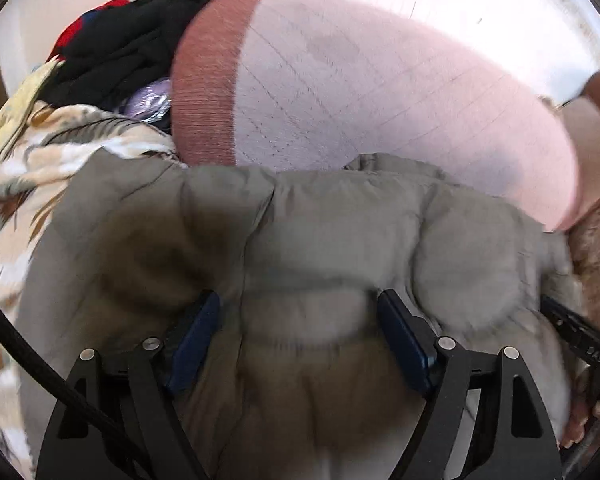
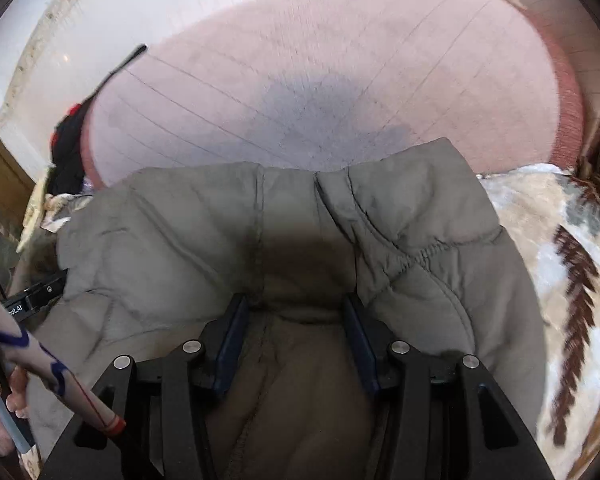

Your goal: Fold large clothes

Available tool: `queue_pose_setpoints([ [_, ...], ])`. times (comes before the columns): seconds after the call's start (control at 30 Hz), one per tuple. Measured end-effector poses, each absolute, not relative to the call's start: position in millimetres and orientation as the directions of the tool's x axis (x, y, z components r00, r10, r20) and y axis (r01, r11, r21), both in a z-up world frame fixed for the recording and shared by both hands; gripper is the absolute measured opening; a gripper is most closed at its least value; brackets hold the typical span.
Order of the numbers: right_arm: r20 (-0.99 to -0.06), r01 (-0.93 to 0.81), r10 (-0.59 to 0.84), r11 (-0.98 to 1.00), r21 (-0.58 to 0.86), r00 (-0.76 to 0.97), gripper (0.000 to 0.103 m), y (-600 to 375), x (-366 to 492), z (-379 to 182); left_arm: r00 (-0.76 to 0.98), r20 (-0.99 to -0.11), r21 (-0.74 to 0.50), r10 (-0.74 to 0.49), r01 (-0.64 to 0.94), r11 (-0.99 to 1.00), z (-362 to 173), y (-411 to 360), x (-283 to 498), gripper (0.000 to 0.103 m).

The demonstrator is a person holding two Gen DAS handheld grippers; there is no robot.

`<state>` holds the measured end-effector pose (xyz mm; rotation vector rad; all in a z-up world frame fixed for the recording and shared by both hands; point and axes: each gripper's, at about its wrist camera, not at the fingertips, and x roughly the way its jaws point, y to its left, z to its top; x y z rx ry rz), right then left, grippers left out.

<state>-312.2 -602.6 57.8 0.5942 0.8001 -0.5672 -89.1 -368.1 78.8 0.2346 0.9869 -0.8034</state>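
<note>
left gripper (image 1: 300,332): jaws wide, grey jacket (image 1: 320,232) between, not squeezed | right gripper (image 2: 296,332): jaws pinch jacket fold | pink blanket (image 1: 380,92) at 12 o'clock | dark clothes (image 1: 116,52) at 10 o'clock

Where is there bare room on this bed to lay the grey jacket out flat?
The pink quilt is bare beyond the grey jacket, as far as its darker pink band. It is crowded beyond that band, where dark clothes pile up, and beside the jacket, where the leaf-print blanket lies.
</note>
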Motion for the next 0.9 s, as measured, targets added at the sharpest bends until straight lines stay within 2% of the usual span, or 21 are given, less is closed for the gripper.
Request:
queue_pose_setpoints([
  [0.1,-0.720,0.622,-0.252,0.721,0.306,0.647,0.055,-569,-357,85,0.363,-0.772,-0.160,-0.522,0.684,0.712,102,-315,-119,0.081],
  [0.27,-0.653,0.645,-0.335,0.696,0.314,0.679,0.055,-510,-433,98,0.515,-0.745,-0.052,-0.424,0.589,0.806,103,-232,-166,0.081],
  [0.37,-0.614,0.670,-0.412,0.691,0.272,0.674,0.046,-478,-472,93,0.564,-0.736,-0.023,-0.373,0.531,0.847,92,-204,-177,0.081],
  [0.43,-0.608,0.696,-0.449,0.672,0.253,0.655,0.043,-474,-478,92,0.606,-0.712,-0.006,-0.355,0.500,0.866,88,-194,-181,0.081],
  [0.57,-0.584,0.699,-0.453,0.648,0.304,0.674,0.039,-487,-479,94,0.608,-0.707,-0.024,-0.361,0.490,0.872,75,-190,-166,0.081],
  [0.7,-0.640,0.716,-0.427,0.634,0.292,0.639,0.033,-496,-472,65,0.609,-0.724,0.020,-0.324,0.488,0.873,56,-198,-152,0.082],
  [0.77,-0.676,0.734,-0.424,0.628,0.260,0.603,0.028,-501,-468,50,0.600,-0.741,0.029,-0.303,0.479,0.877,48,-201,-148,0.085],
  [0.8,-0.684,0.737,-0.423,0.625,0.255,0.595,0.023,-505,-466,46,0.589,-0.749,0.019,-0.304,0.479,0.878,45,-202,-143,0.086],
  [0.9,-0.704,0.744,-0.387,0.597,0.301,0.596,0.021,-516,-470,34,0.531,-0.782,-0.052,-0.327,0.467,0.883,36,-197,-129,0.090],
])
